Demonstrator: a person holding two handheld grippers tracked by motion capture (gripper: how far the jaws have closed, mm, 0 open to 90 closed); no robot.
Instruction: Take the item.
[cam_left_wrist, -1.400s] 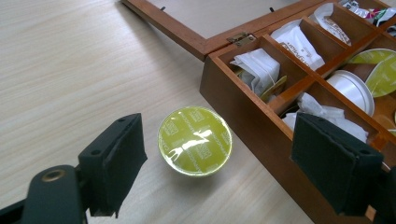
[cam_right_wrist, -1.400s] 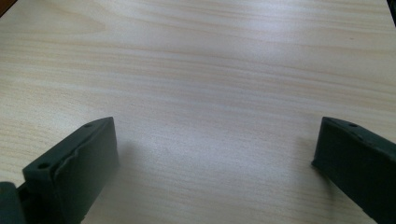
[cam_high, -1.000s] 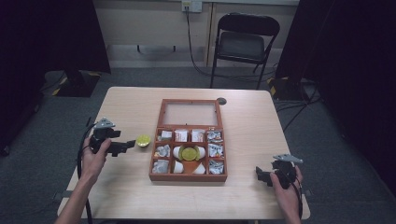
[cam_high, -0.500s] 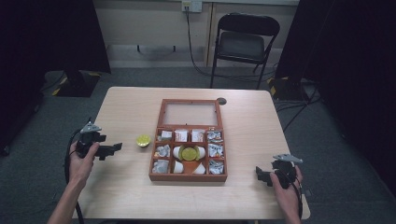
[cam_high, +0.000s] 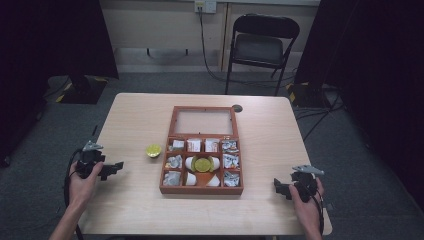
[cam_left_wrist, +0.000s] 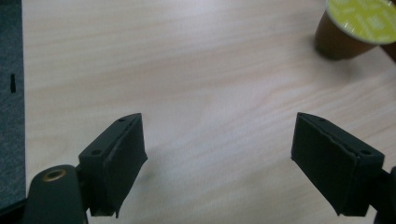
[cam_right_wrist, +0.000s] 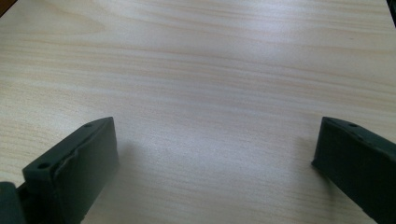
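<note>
- While its jaws stand spread and empty, the left gripper (cam_high: 114, 167) hovers over the pale wooden table (cam_high: 135, 125), apart from the small brown yellow-lidded capsule (cam_high: 153, 150).
- The capsule stands just left of the compartmented wooden box (cam_high: 202, 189).
- The right gripper (cam_high: 278, 187) gapes empty.

Right gripper (cam_right_wrist: 215, 158) gapes wide — bare pale wooden table (cam_right_wrist: 210, 70) between its jaws.

Capsule (cam_high: 153, 150): brown cup, yellow-green foil lid, upright on the table, just left of the box (cam_high: 167, 175), apart.
</note>
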